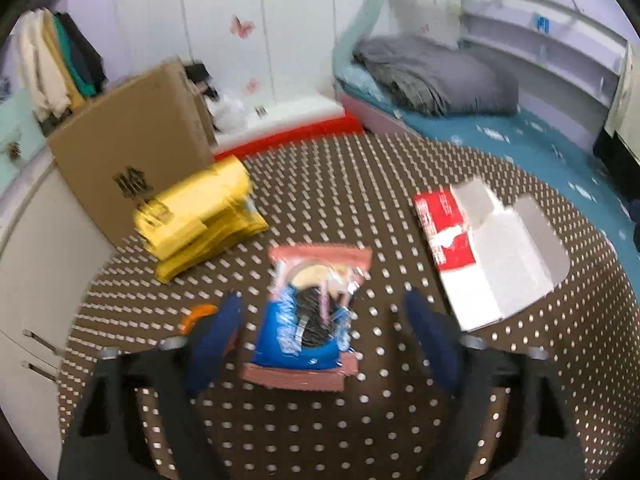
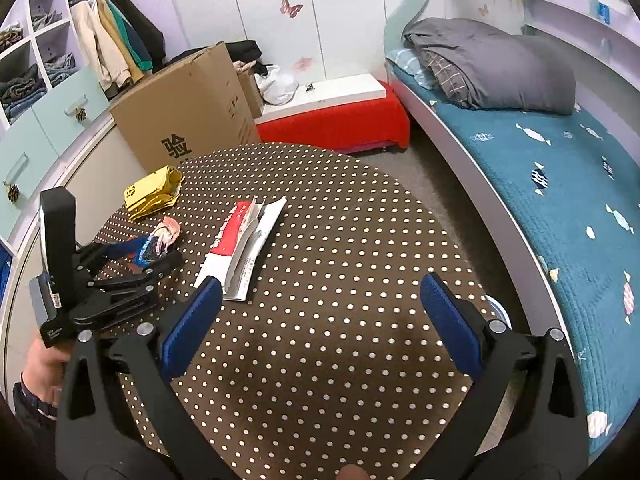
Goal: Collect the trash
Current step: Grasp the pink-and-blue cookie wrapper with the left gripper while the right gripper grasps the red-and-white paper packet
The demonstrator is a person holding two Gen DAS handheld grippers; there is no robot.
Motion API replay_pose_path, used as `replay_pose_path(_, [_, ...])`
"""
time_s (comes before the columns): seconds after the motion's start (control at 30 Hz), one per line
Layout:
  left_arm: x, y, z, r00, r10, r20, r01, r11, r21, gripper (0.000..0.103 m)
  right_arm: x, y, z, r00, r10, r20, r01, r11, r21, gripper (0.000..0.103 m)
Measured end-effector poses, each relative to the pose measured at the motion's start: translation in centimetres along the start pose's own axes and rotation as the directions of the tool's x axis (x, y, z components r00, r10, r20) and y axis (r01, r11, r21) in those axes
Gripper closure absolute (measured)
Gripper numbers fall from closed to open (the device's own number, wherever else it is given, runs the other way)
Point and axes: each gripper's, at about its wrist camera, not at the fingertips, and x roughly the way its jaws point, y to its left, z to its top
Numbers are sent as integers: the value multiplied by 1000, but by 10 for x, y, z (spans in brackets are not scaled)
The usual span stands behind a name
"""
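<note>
A blue and pink snack wrapper [image 1: 310, 316] lies on the brown dotted table [image 1: 320, 200]. My left gripper [image 1: 324, 332] is open, its blue fingers on either side of the wrapper, just above it. In the right wrist view the left gripper [image 2: 154, 254] hovers over the same wrapper [image 2: 156, 244]. A flattened red and white carton [image 1: 480, 256] lies to the right; it also shows in the right wrist view [image 2: 244, 240]. A yellow bag [image 1: 196, 216] lies at the table's far left. My right gripper [image 2: 320, 320] is open and empty above the table [image 2: 340, 260].
A tall cardboard box [image 2: 188, 116] stands beyond the table by the yellow bag [image 2: 154, 192]. A small orange item [image 1: 196, 316] lies left of the wrapper. A bed with a teal cover [image 2: 560, 184] runs along the right. A red bench [image 2: 336, 120] stands behind.
</note>
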Motion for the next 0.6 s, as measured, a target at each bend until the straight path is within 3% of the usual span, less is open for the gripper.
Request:
replay_pose_path(0.17, [-5,-3,-9,998,-69,-12,68,997,-30,63,19,16,4,999,15,-28,-16,1000,-26,6])
replay_pose_path(0.23, [-11,-2,-16,997,-75,-8,74,996,-57,66,26,24,5,999,25,-37,-27,999,-40,6])
replay_pose_path(0.33, [-18,-2,-25,998,-69,-5,68,994,-82,66,41,41,9,997,47,-57,-51,996,-69,6])
replay_pose_path(0.4, [-19,-2,-26,999,-46,0,46,995,-89,53,53,51,13,997,48,-67,-54,995,-82,6])
replay_pose_path(0.43, [-19,-2,-24,1000,-25,8,26,996,-88,37,63,56,16,996,43,-77,-50,995,-90,6])
replay_pose_path(0.47, [-19,-2,-22,1000,-11,17,13,996,-86,33,70,59,18,996,37,-86,-45,995,-91,6])
replay_pose_path(0.53, [-15,-2,-16,1000,-26,15,27,996,-80,33,85,62,22,994,32,-104,-40,997,-73,6])
replay_pose_path(0.6, [-8,-2,-14,999,-40,-13,38,995,-87,50,102,64,25,992,25,-126,-33,998,-62,6])
